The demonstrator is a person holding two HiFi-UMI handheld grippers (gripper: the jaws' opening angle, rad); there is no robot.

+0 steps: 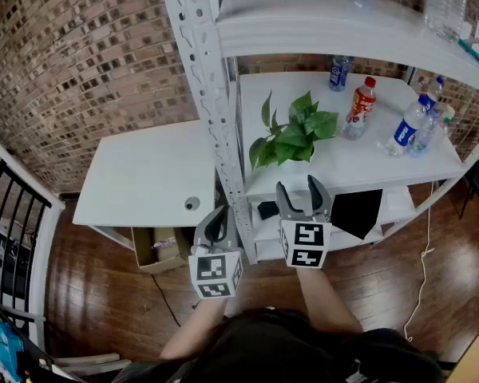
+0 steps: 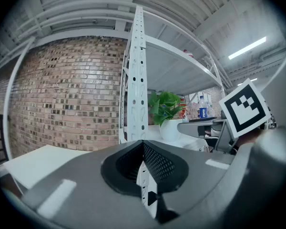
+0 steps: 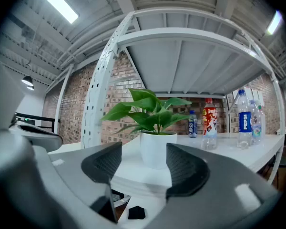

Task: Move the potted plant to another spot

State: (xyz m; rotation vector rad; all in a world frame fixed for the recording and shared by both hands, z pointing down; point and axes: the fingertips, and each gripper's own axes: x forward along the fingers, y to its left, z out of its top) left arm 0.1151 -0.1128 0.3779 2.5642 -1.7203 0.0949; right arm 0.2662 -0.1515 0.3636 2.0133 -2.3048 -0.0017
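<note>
Facing potted plant (image 1: pixel 291 138), upright on shelf (image 1: pixel 359 166) mid-frame, bottles (image 1: pixel 360 108) right of it, post (image 1: pixel 211 102) left; right gripper (image 1: pixel 298 188) half open, empty; left gripper (image 1: pixel 216 220) closed, empty.

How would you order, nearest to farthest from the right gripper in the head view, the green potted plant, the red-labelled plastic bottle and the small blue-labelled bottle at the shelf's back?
1. Green potted plant: front of the white shelf, just beyond the right gripper.
2. Red-labelled plastic bottle: mid-shelf, right of the plant.
3. Small blue-labelled bottle: at the shelf's back.
</note>
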